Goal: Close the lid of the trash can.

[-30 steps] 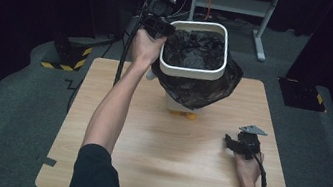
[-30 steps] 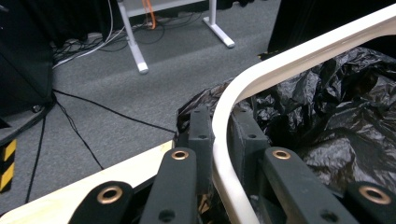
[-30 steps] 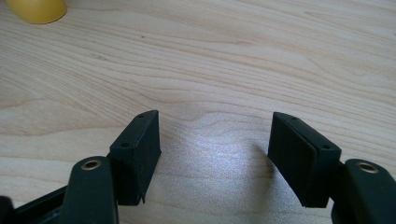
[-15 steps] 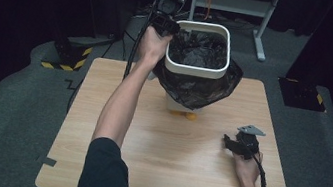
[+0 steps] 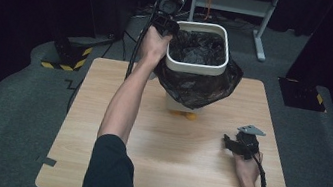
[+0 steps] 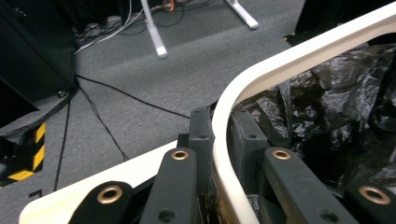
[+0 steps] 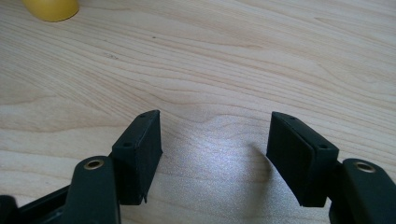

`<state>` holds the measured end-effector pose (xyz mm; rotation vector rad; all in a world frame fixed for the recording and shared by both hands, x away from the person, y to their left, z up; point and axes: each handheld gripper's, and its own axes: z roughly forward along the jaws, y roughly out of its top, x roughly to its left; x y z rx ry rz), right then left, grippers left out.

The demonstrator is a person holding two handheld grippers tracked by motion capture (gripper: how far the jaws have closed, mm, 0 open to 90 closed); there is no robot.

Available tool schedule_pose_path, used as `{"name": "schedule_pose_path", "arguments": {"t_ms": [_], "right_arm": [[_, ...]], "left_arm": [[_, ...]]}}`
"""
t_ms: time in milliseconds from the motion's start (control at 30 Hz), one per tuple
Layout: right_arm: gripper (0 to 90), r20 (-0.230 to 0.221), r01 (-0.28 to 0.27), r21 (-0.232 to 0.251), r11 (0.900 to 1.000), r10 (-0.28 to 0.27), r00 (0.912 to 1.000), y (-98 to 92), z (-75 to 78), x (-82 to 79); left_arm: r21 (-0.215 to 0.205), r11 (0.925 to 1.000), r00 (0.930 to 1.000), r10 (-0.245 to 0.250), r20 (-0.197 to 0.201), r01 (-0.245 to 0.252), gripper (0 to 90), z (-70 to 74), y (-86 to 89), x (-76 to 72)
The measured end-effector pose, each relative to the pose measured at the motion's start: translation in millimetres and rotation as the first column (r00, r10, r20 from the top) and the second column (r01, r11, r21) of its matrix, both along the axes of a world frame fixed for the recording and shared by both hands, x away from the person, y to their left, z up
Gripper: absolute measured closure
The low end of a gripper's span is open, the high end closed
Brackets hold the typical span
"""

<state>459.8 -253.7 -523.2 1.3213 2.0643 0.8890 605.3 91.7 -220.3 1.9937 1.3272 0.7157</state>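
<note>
The white bin (image 5: pixel 197 47) is held above the far edge of the wooden table (image 5: pixel 142 170), its mouth tipped toward the camera. A black bag (image 5: pixel 197 80) lines it, crumpled inside and hanging out in folds below the rim. The left gripper (image 5: pixel 166 15) pinches the bin's rim (image 6: pixel 224 154) at its left side, one jaw outside the wall and one inside against the bag. Under the bin a small yellow thing (image 7: pixel 50 8) sits on the table. The right gripper (image 5: pixel 241 145) rests low over the table's right side, well apart from the bin, its jaws spread with only bare wood between them.
</note>
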Motion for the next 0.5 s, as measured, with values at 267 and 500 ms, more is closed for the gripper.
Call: {"name": "schedule_pose_path", "arguments": {"t_ms": [267, 500], "right_arm": [[35.0, 0.000, -0.003, -0.001, 1.000, 0.003, 1.0000, 0.4, 0.0, -0.3], [35.5, -0.019, -0.001, 0.020, 1.000, 0.002, 0.9998, -1.0, 0.1, 0.4]], "left_arm": [[0.055, 0.9985, 1.0000, 0.005, -0.008, -0.005, 79.7, -3.4, -3.1, 2.8], [0.062, 0.9981, 1.0000, 0.000, -0.007, 0.000, 79.5, -4.6, -3.2, 2.3]]}}
